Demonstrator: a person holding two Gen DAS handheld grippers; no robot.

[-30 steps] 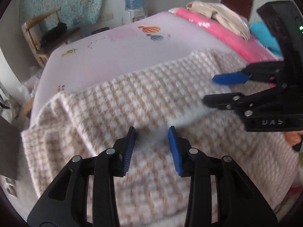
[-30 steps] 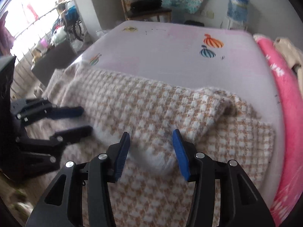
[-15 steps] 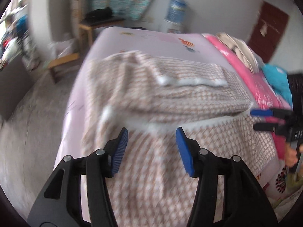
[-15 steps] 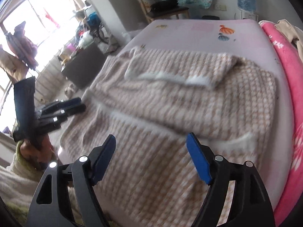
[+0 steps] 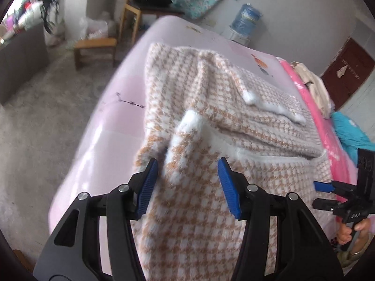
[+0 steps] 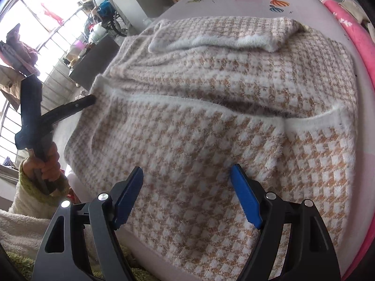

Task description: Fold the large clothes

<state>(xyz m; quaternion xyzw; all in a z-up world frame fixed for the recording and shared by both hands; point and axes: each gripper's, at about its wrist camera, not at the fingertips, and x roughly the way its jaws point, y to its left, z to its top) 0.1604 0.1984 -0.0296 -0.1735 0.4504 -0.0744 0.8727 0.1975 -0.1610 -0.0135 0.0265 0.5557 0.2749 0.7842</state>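
A large fuzzy tan-and-white checked garment (image 6: 211, 121) lies spread on the pink bed, its sleeves folded across the body; it also shows in the left wrist view (image 5: 211, 121). My left gripper (image 5: 187, 182) is open over the garment's near left edge, a white-tipped fold rising between its fingers. My right gripper (image 6: 187, 194) is open and empty just above the garment's near hem. The right gripper (image 5: 328, 194) also shows at the right edge of the left wrist view. The left gripper's finger (image 6: 77, 105) touches the garment's left edge in the right wrist view.
The bed sheet (image 5: 112, 121) drops off at the left to a grey floor. A wooden chair (image 5: 98, 44) stands by the bed. A pink blanket (image 6: 358, 35) and folded clothes (image 5: 314, 89) lie along the right side. A water bottle (image 5: 248, 16) stands by the far wall.
Both grippers have pulled back from the middle of the garment toward its near edges. The left one swung to the left side; the right one's jaws have opened wider.
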